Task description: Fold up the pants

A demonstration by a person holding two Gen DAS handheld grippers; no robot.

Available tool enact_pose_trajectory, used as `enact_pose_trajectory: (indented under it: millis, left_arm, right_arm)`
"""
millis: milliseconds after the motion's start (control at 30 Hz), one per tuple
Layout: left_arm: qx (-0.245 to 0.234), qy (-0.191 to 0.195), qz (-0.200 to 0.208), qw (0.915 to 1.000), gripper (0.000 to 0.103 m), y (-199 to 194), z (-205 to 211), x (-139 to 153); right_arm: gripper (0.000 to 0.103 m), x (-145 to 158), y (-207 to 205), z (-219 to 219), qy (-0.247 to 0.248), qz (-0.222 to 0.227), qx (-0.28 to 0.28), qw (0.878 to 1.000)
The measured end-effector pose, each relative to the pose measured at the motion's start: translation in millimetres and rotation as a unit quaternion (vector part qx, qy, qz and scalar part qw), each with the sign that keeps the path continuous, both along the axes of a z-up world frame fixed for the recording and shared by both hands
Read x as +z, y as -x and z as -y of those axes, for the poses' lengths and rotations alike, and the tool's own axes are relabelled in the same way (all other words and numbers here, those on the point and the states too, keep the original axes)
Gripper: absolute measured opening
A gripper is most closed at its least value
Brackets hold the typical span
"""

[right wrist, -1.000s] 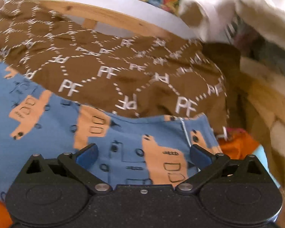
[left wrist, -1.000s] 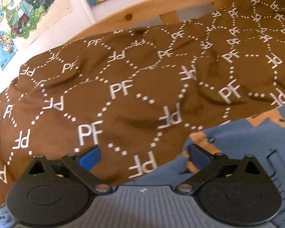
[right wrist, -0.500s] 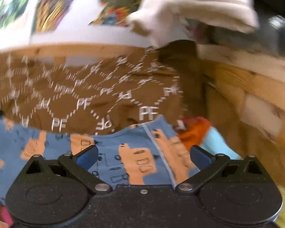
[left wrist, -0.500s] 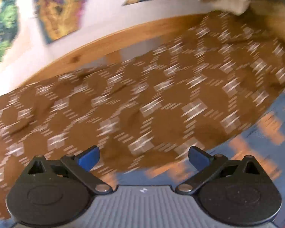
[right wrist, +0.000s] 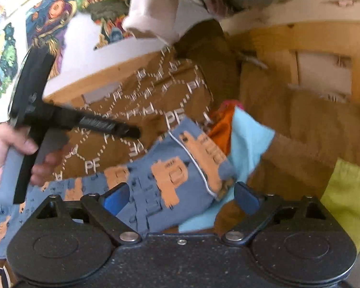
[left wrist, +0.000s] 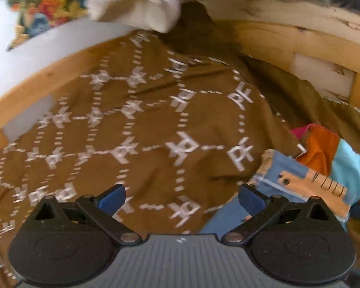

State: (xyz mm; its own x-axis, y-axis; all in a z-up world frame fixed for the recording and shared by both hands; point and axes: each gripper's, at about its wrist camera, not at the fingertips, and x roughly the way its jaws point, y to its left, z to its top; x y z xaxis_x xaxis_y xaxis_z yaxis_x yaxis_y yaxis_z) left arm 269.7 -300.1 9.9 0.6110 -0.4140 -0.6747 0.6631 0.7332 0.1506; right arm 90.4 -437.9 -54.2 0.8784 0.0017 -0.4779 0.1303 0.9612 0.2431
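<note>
Both grippers, left [left wrist: 181,198] and right [right wrist: 181,195], hover with fingers apart above the blue pants [right wrist: 170,180], which apparently lie beside the brown blanket [left wrist: 156,124].

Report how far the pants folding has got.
Done: nothing shows a fold; the blue printed pants lie loose over the brown PF blanket. In hand: nothing, as left gripper and right gripper are both open above the fabric. Left: gripping and every fold.
</note>
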Motion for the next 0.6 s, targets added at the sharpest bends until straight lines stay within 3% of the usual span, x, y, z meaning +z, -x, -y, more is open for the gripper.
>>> enact_pose_trajectory:
  millis: [233,333,433,500,600]
  left_arm:
    - [0.008,-0.057,-0.027,0.9980,0.103,-6,38,-21]
    - [0.017,-0.058,-0.048,0.9970,0.103,-13,39,-24]
    - [0.025,-0.051,-0.067,0.9961,0.103,-19,38,-27]
    - [0.028,-0.049,-0.071,0.9959,0.103,-20,38,-28]
    - [0.023,-0.057,-0.062,0.9962,0.103,-19,38,-29]
  right_arm:
    - [0.095,-4,-3,3,-0.015,0.016,-0.011,1.000]
    - [0.089,-3,-3,8,-0.023,0.021,-0.021,0.999]
    - [0.079,-2,-4,11,-0.022,0.019,-0.036,0.999]
    - [0.063,-2,-5,13,-0.021,0.010,-0.053,0.998]
    - [0.047,-4,-5,21,-0.043,0.004,-0.072,0.996]
